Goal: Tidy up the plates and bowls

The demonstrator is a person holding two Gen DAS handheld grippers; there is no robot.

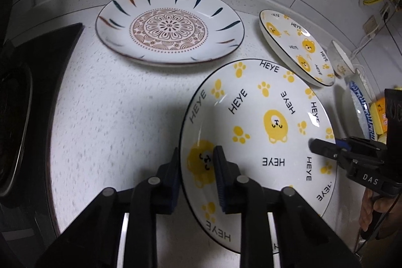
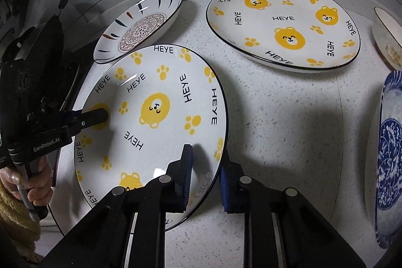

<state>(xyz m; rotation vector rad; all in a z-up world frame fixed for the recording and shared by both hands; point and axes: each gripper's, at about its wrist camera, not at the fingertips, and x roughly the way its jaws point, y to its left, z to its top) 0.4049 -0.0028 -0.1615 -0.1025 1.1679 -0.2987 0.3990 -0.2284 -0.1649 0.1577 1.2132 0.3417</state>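
The near bear-print plate (image 1: 256, 132) lies on the speckled counter (image 1: 113, 104), its closest rim hidden beneath both sets of tongs. The left tongs (image 1: 198, 167) are clamped over its left rim, one pad inside and one outside; the right tongs (image 2: 206, 167) pinch the right rim likewise. The blue-patterned plate (image 2: 389, 155) and a pale bowl (image 2: 387, 37) are cut off at the frame edge. The mandala plate (image 1: 168, 27) sits just beyond, the second bear-print plate (image 2: 284, 24) near the back edge, with bare counter between them. A dark object at far left is hard to make out.
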